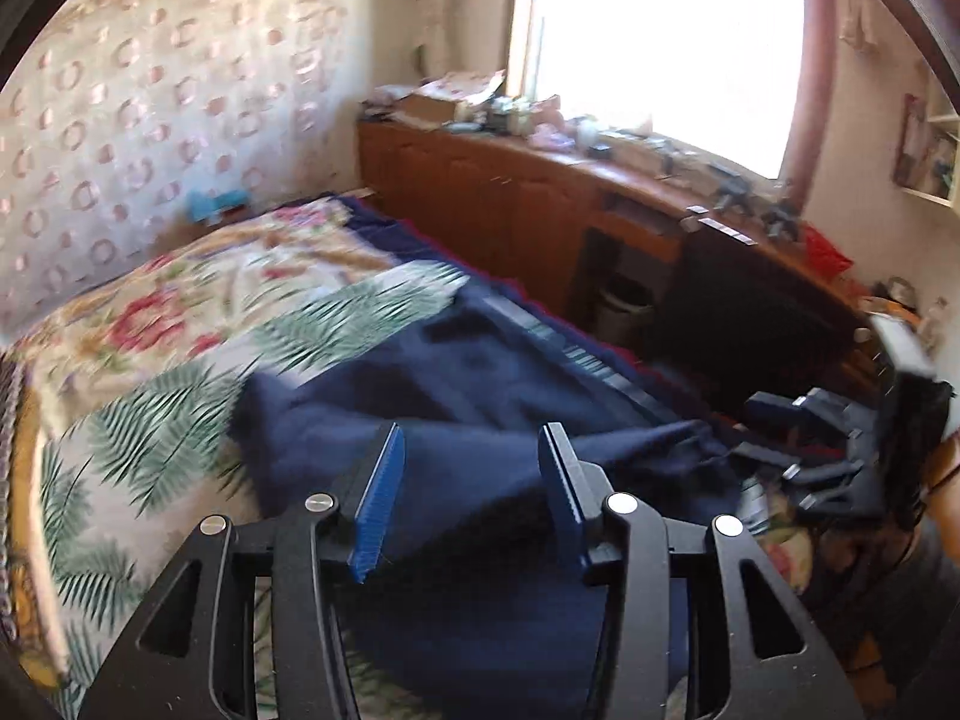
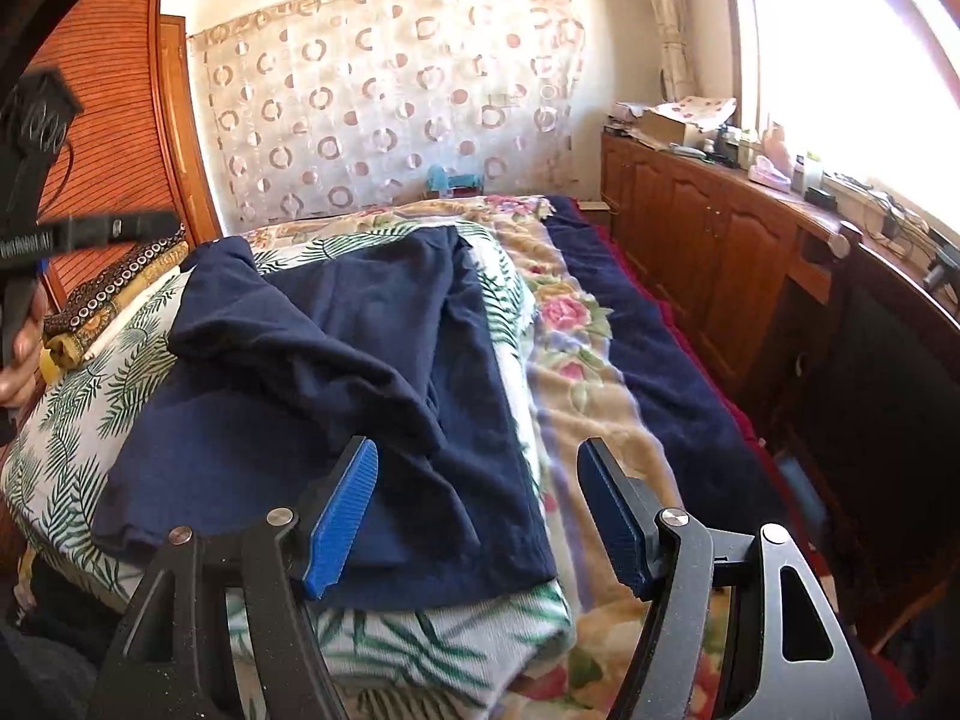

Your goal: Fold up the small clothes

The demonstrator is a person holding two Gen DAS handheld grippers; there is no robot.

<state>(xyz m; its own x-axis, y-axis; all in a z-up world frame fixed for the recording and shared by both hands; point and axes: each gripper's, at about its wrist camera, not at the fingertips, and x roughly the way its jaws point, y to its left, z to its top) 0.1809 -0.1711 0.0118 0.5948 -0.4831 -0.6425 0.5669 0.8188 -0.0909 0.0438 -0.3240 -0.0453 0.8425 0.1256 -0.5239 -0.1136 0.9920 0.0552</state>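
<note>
Navy garment (image 2: 336,372) is lying rumpled on the palm-print cloth (image 2: 78,408), long axis running toward the bed's far edge. Right gripper (image 2: 480,510) is hovering released over its near-right corner, nearer; left gripper (image 1: 471,480) released, empty.

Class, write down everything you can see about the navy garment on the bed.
The navy garment is plain dark blue, of soft knit-looking cloth, with no print visible. It lies rumpled and partly folded over itself, a thick crease running across its middle, its near hem fairly straight. It rests on a palm-leaf cloth on the bed. Both sets of tongs, left and right, stand open near it; neither grips it.
</note>
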